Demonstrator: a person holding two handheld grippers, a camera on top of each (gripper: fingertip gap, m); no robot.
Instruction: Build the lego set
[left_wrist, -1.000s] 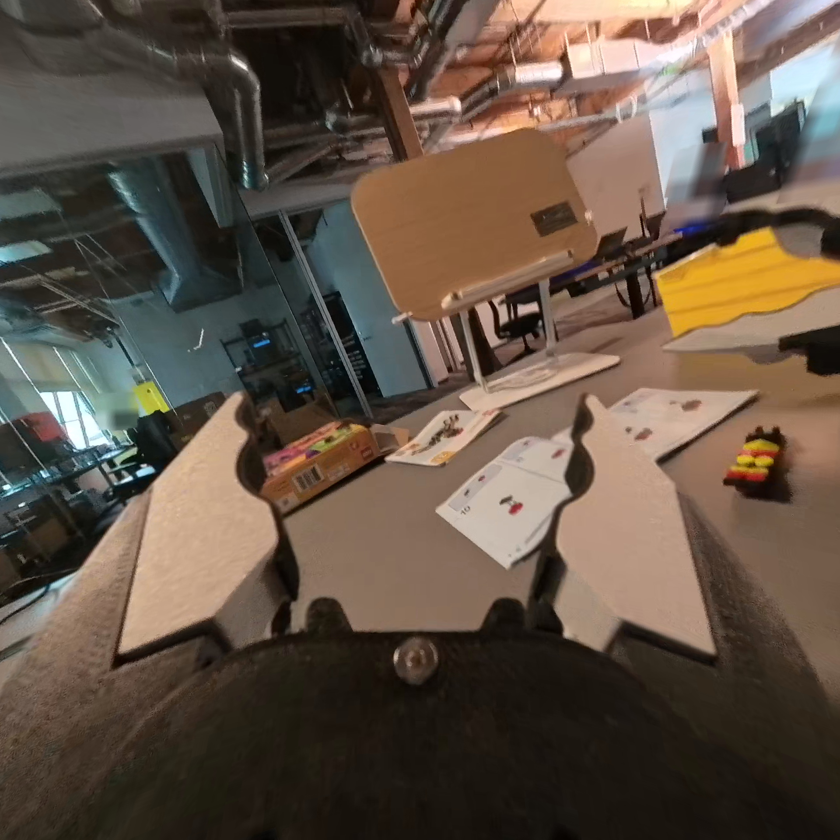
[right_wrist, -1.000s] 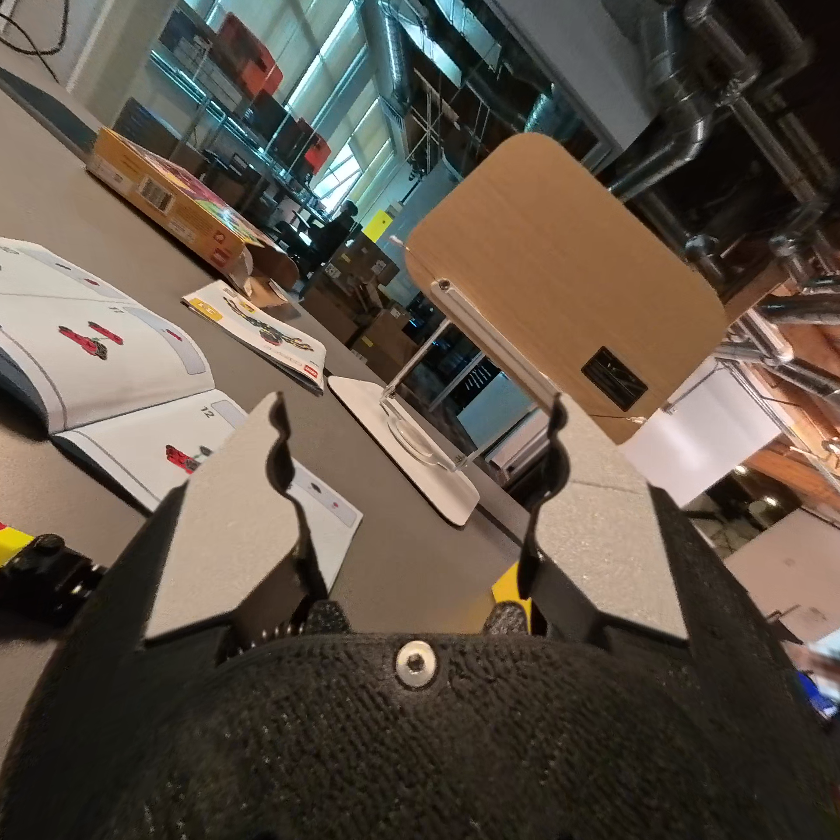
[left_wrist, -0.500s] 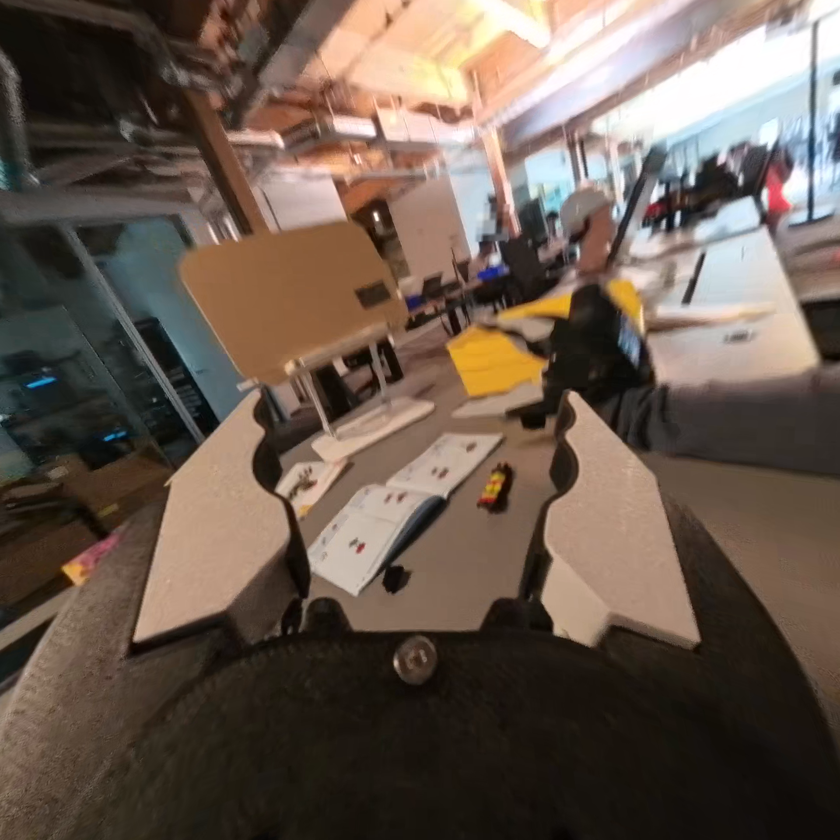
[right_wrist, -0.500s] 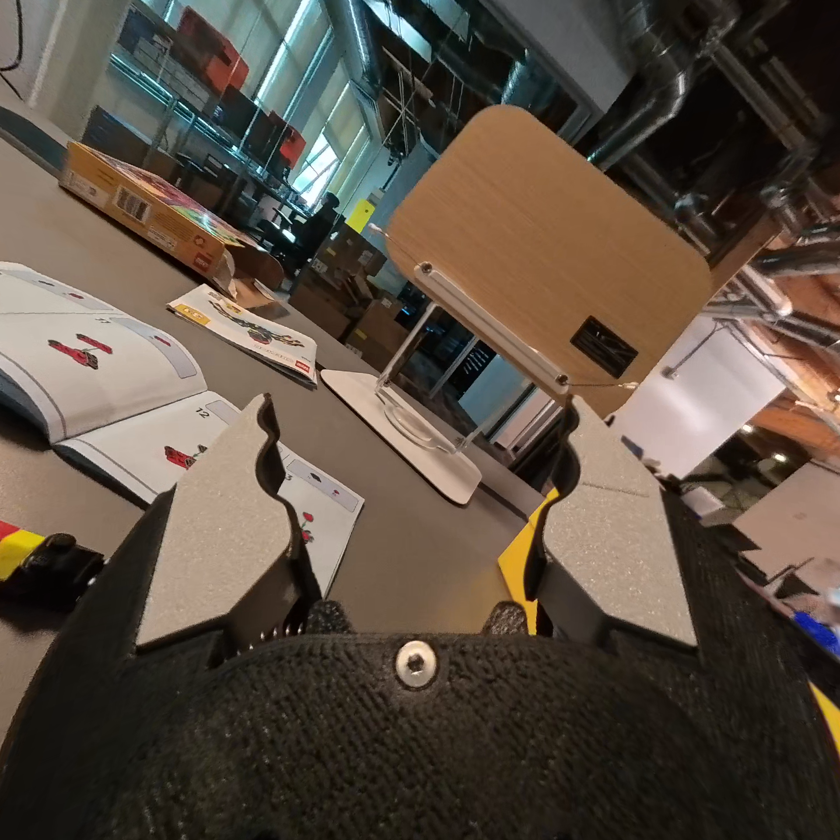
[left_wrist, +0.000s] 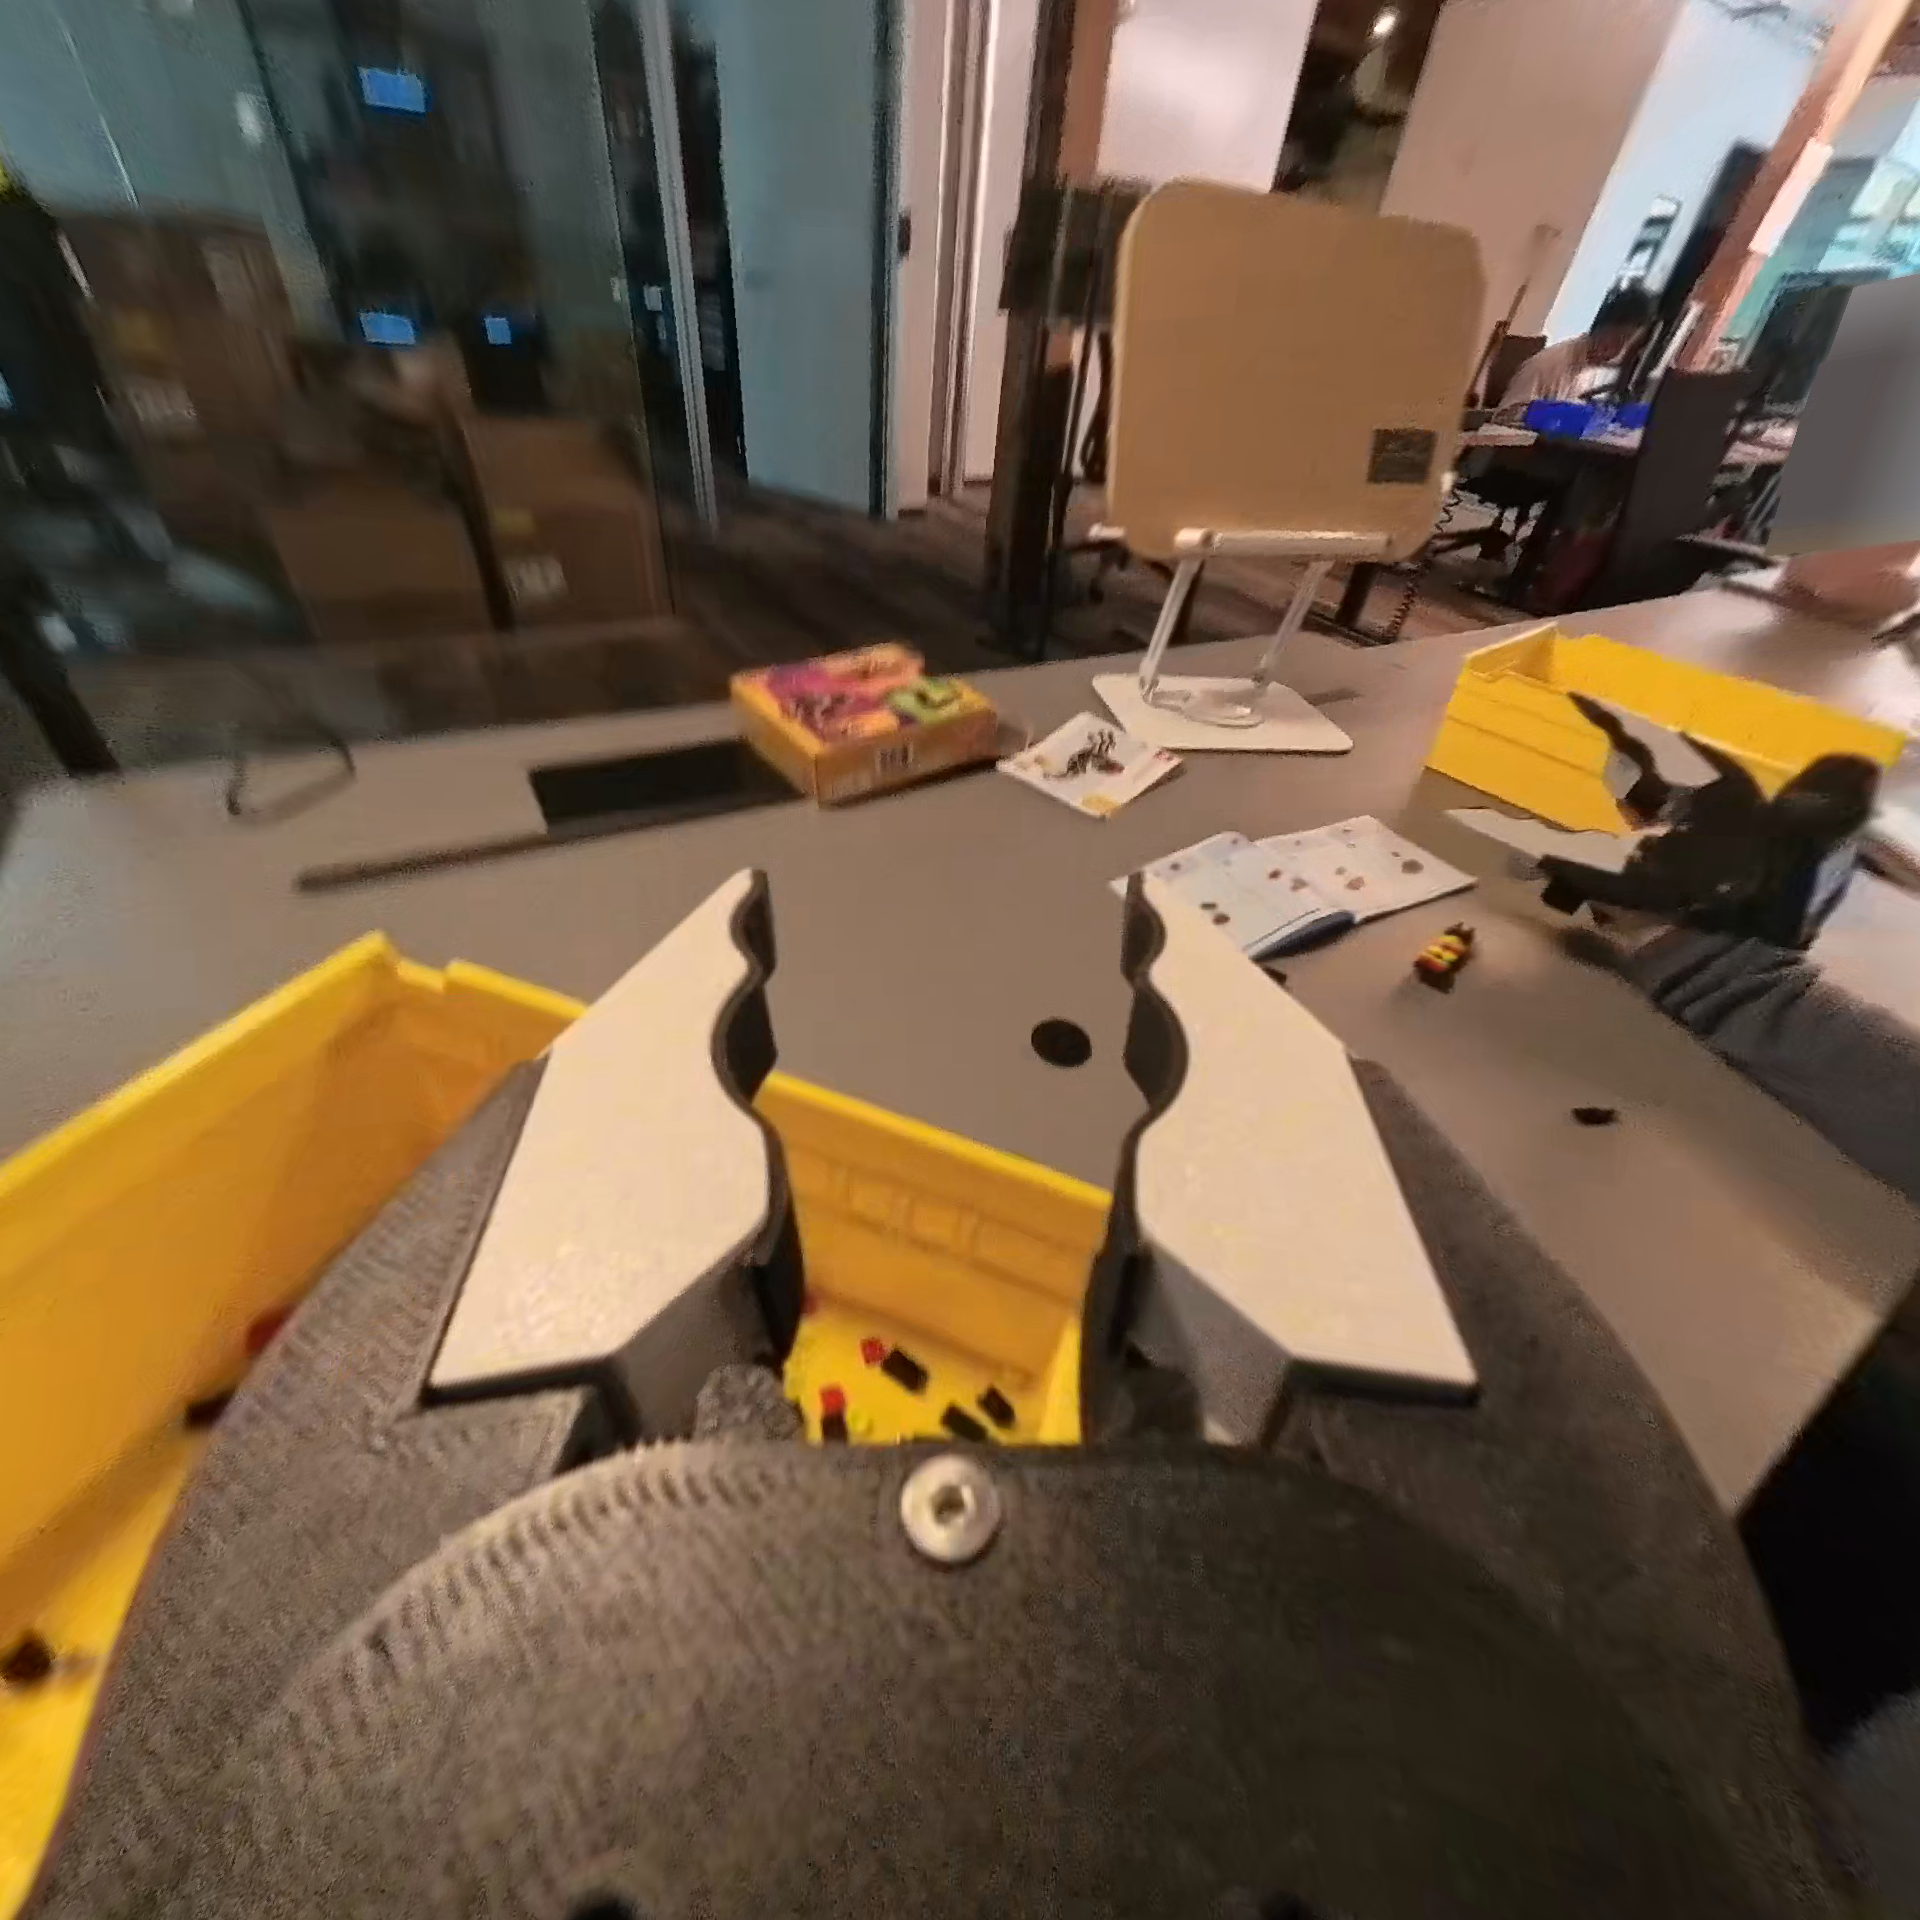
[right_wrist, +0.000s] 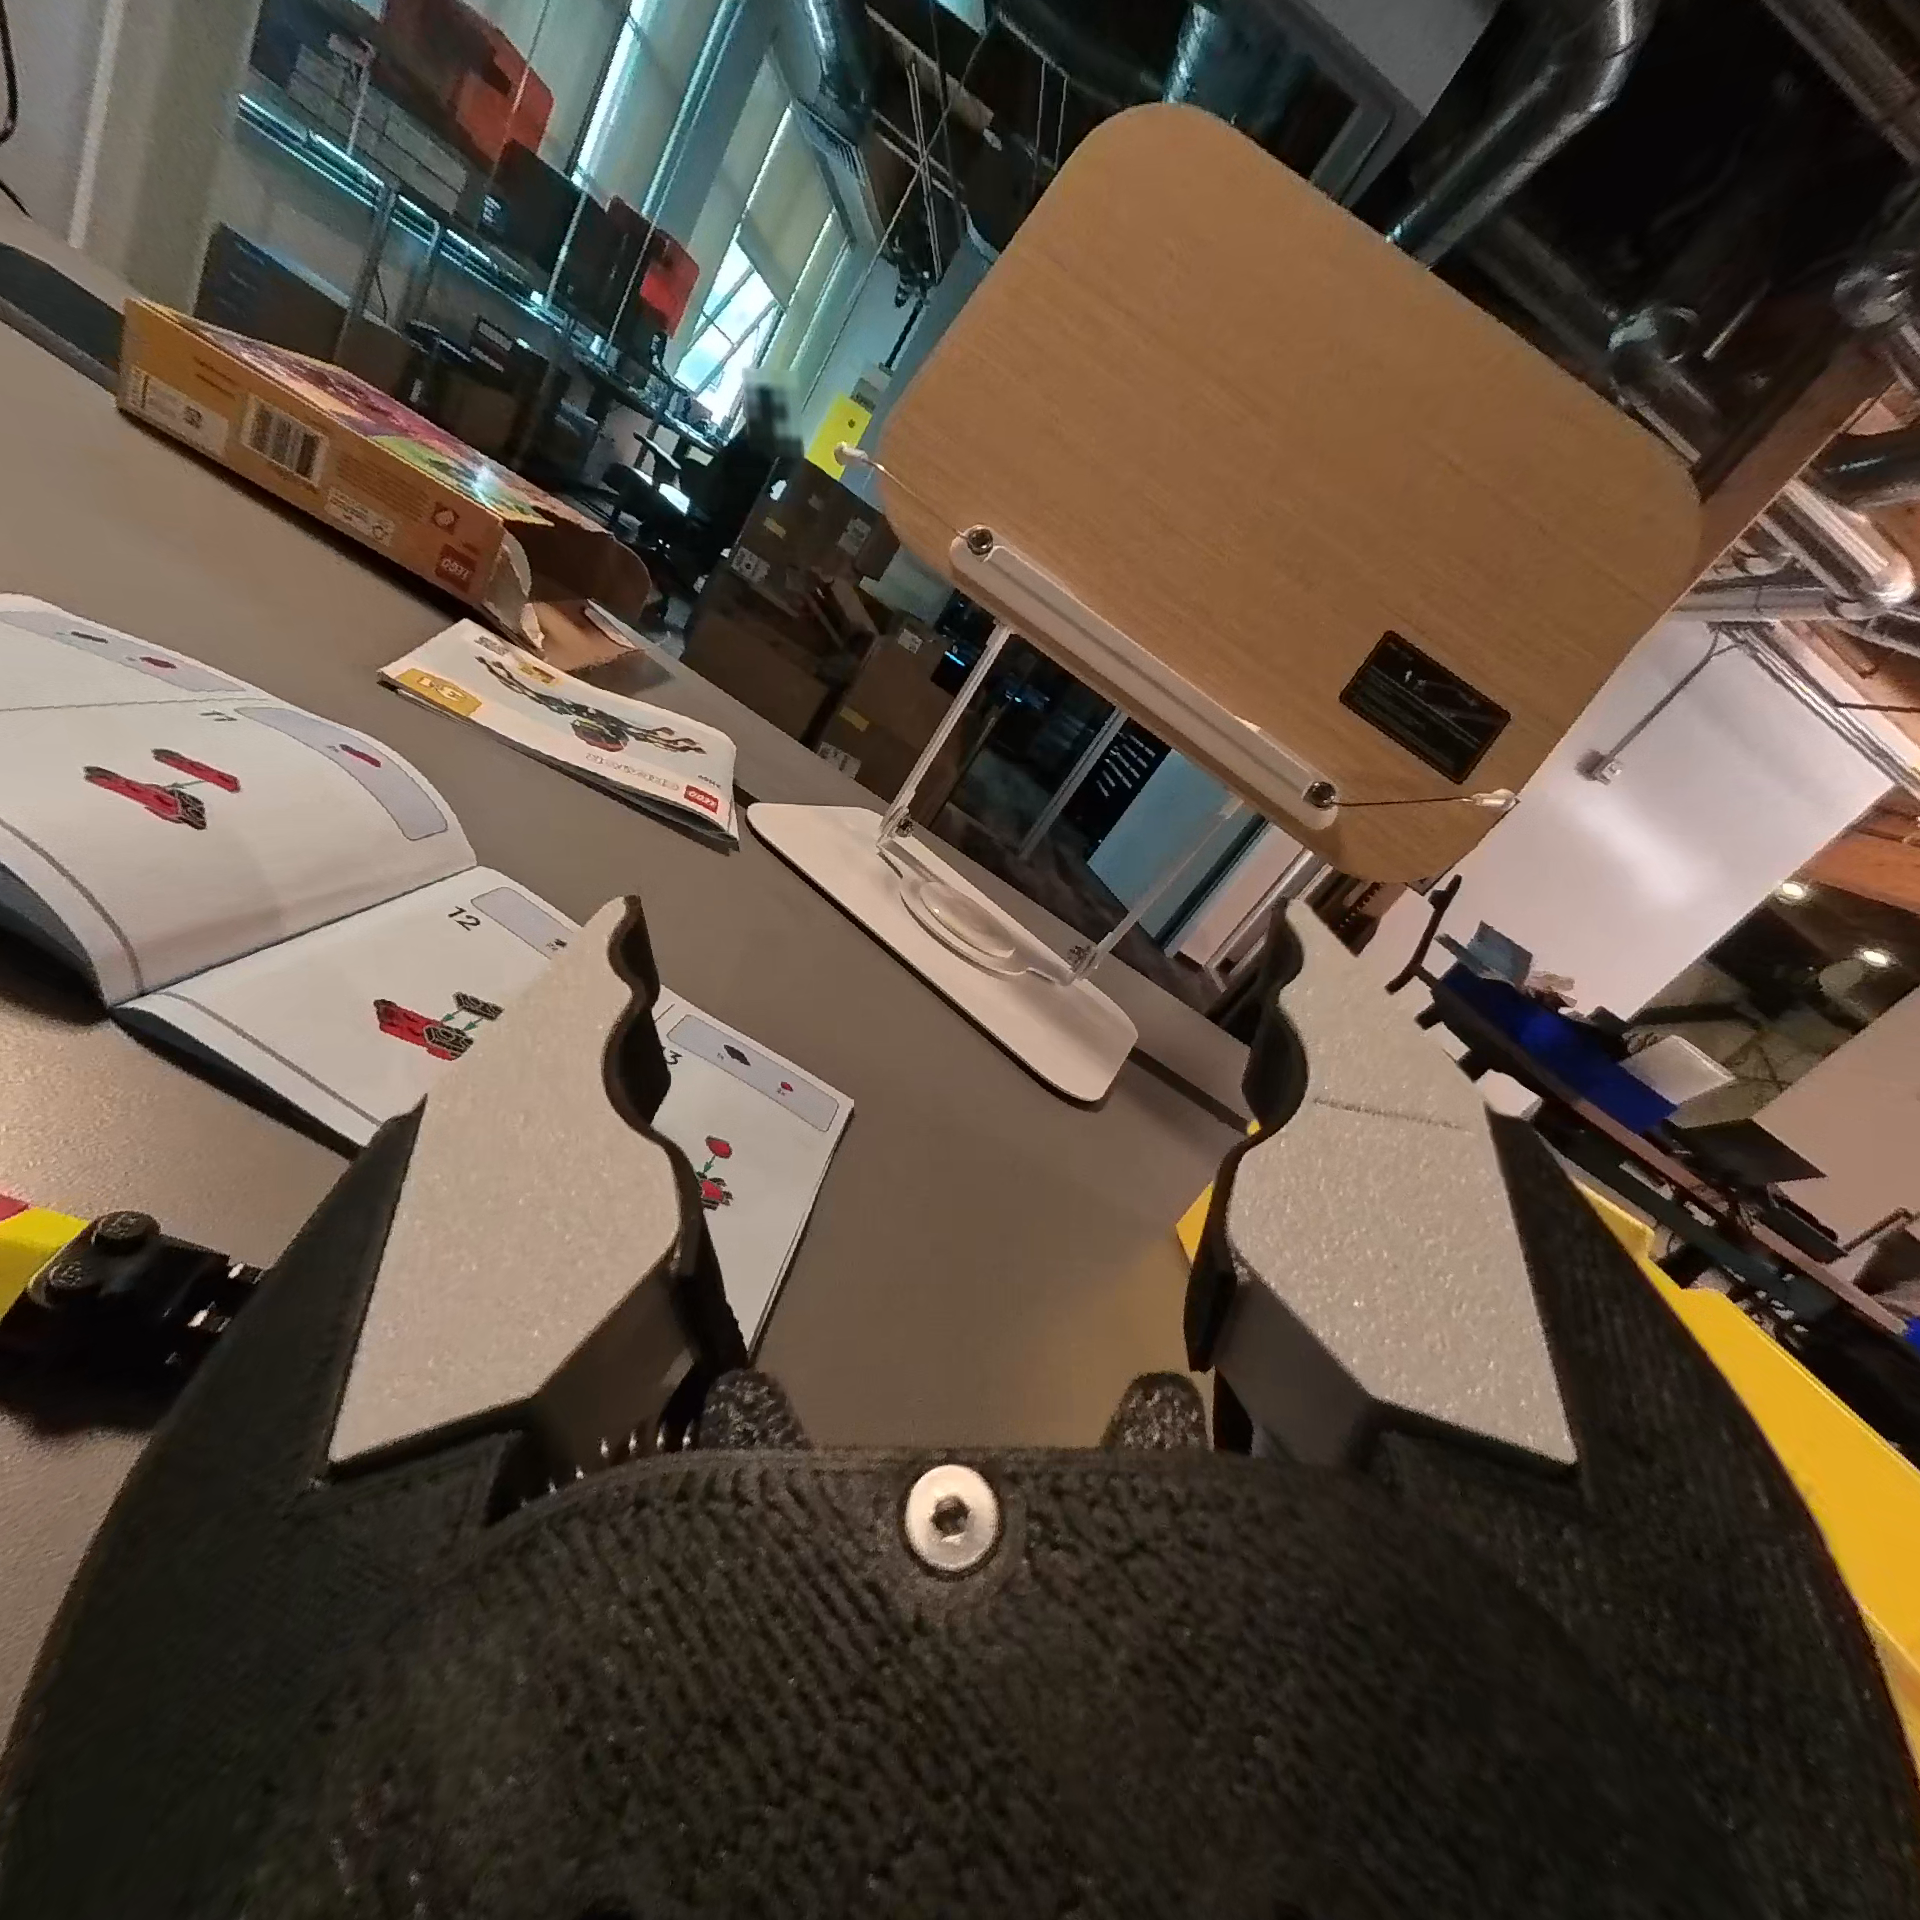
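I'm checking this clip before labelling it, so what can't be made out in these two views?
- Bricks in the near yellow bin, left wrist view: blurred, mostly behind the left gripper.
- Small lego build, right wrist view: cut off by the frame edge and the right gripper.
- Far yellow bin contents: hidden by its walls.

Your small build (left_wrist: 1444, 952), striped red, yellow and black, lies flat on the grey table just beside the open booklet (left_wrist: 1294, 883). Loose red and black bricks (left_wrist: 904, 1377) sit scattered on the floor of the near yellow bin (left_wrist: 249, 1122). In the right wrist view, the build's black studded end (right_wrist: 104, 1262) shows at the left edge.
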